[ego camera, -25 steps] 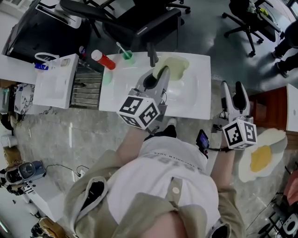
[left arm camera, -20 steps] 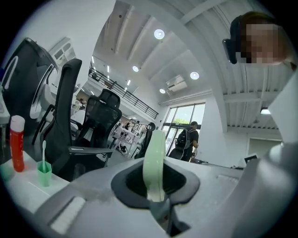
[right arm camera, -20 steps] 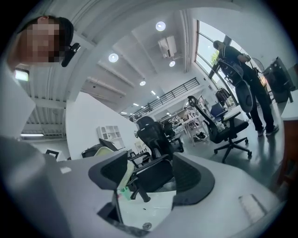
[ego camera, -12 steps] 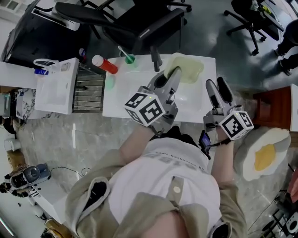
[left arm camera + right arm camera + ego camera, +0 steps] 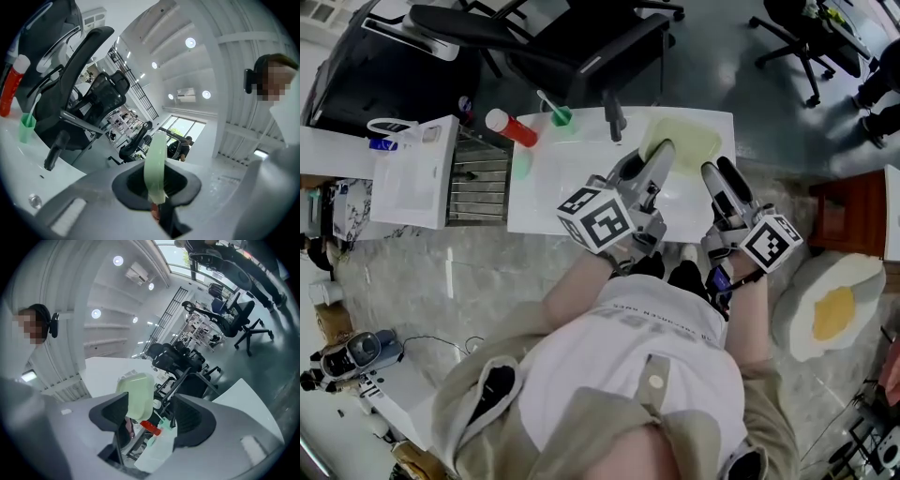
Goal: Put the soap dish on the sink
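Note:
A pale green soap dish [image 5: 682, 139] hangs over the back right corner of the white sink [image 5: 572, 192]. My left gripper [image 5: 660, 152] is shut on its near edge. In the left gripper view the dish [image 5: 155, 161] stands edge-on, pinched between the two jaws of the left gripper [image 5: 157, 180]. My right gripper [image 5: 718, 172] is just to the right of the dish, over the sink's right end, jaws apart and holding nothing. Past the open right gripper [image 5: 151, 417] in its own view, the soap dish [image 5: 136, 395] shows to the left.
A dark tap [image 5: 612, 118], a green cup with a toothbrush [image 5: 560, 116] and a red bottle [image 5: 509, 124] stand along the sink's back edge. A metal rack [image 5: 477, 174] and a smaller white basin [image 5: 411, 173] lie to the left. An office chair [image 5: 581, 42] stands behind.
My right gripper has come in from the right to the sink's right end, beside the dish. The left gripper has shifted a little to the right with the dish and rolled.

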Demonstrator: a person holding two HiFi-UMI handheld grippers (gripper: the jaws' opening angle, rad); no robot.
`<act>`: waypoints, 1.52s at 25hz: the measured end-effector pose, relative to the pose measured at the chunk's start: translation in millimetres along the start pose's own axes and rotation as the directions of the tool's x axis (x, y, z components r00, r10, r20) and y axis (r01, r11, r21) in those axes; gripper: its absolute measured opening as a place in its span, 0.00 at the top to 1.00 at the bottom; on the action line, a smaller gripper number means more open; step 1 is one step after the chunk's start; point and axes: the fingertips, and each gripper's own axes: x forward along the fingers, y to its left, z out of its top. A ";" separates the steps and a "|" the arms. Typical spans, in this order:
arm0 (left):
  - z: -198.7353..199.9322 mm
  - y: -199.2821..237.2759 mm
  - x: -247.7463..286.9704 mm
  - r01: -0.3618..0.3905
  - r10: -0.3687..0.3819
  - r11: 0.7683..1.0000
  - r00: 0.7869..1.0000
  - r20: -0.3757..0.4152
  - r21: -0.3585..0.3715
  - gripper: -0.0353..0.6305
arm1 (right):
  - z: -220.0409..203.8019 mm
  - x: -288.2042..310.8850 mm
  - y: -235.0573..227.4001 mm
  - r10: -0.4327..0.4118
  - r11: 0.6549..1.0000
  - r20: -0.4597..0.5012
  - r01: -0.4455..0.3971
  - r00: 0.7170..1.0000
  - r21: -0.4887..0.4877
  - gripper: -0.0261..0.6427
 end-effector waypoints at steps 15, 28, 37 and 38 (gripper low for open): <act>-17.6 6.0 18.3 0.013 -0.007 0.983 0.999 0.032 -0.182 0.90 | -0.7 16.4 -7.8 0.130 0.985 -0.068 -0.121 0.989 0.121 0.66; -29.2 27.3 27.0 -0.022 0.022 0.982 1.000 -0.003 -0.190 0.89 | -2.4 20.0 -27.2 0.134 0.980 -0.101 -0.117 0.986 0.161 0.85; -44.3 41.0 34.9 -0.085 0.091 0.995 0.990 -0.110 0.057 0.72 | 2.3 20.1 -53.3 0.085 0.978 -0.115 -0.061 0.990 0.198 0.86; -45.8 41.5 36.0 -0.085 0.096 0.992 0.988 -0.123 0.092 0.70 | 3.5 19.1 -57.6 0.075 0.978 -0.117 -0.050 0.990 0.204 0.86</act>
